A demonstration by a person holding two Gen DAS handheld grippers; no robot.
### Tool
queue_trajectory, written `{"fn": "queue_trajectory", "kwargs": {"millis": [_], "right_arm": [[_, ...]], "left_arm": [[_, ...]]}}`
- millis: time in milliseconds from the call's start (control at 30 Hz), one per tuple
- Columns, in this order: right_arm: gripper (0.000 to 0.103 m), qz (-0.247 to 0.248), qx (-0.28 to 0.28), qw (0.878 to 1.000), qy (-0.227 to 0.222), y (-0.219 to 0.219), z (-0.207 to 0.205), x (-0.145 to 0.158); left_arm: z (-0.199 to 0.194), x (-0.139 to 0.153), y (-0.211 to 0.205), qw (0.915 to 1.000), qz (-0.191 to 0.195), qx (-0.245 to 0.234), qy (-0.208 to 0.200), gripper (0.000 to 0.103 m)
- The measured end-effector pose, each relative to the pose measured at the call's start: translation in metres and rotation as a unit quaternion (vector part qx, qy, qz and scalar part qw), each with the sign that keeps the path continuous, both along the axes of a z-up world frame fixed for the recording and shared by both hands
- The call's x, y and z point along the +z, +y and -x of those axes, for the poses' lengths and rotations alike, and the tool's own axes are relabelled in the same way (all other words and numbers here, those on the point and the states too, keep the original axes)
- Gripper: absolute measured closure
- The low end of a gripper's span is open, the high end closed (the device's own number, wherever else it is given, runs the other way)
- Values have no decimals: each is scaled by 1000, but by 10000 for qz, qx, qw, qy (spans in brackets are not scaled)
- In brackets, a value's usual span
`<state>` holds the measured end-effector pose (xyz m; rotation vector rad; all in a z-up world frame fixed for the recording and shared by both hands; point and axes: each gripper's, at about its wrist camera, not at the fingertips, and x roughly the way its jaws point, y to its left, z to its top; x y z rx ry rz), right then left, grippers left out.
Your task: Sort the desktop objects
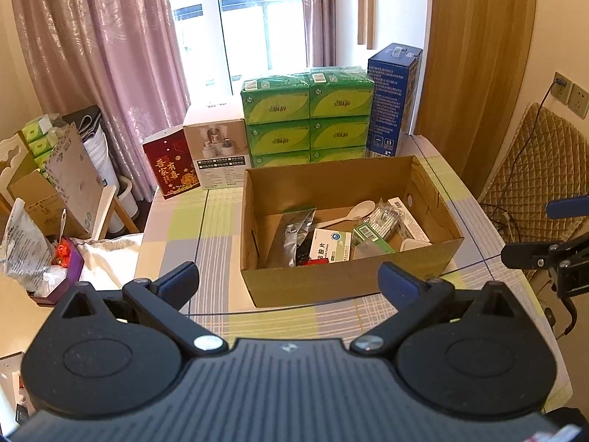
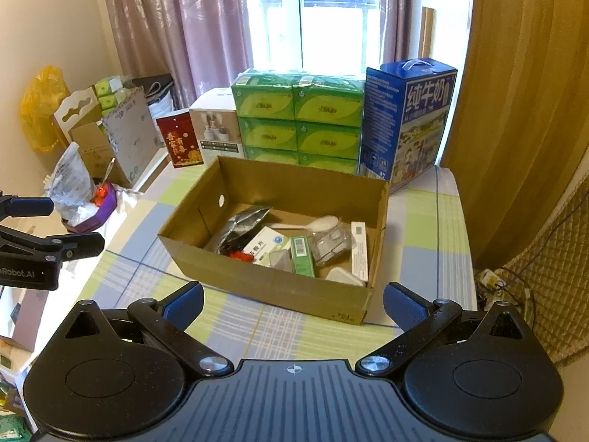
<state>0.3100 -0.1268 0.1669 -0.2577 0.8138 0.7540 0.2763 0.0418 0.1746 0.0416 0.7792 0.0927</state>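
Both grippers hung back, near side of the surface point(image 1: 176, 235): left gripper point(image 1: 289, 281) and right gripper point(image 2: 293, 304), jaws spread wide, holding nothing. The cardboard box point(image 1: 342, 283) sat centre, already carrying the spoon point(image 1: 353, 213) and medicine box point(image 1: 329, 245) (collecting point, presumably).

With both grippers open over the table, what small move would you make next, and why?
Probably ease the right gripper forward and down toward the box. Both it and the left gripper are open and empty, held short of the box, and every loose item, such as the spoon, already lies inside it.
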Motion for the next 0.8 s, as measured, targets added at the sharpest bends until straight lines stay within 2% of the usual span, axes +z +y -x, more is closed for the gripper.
{"fn": "queue_trajectory", "kwargs": {"millis": [167,600,800], "right_arm": [[2,-69,-37,10000,-17,-9,14,5],[2,-304,-290,9986,-311,-40,52,12],[2,-350,-329,9979,-429,-51,65,14]], "left_arm": [[18,8,-1,9998,-111,89,-112,1],[66,6,-8,9988,122,293,-381,1],[91,5,-19,9979,-37,299,-569,1]]}}
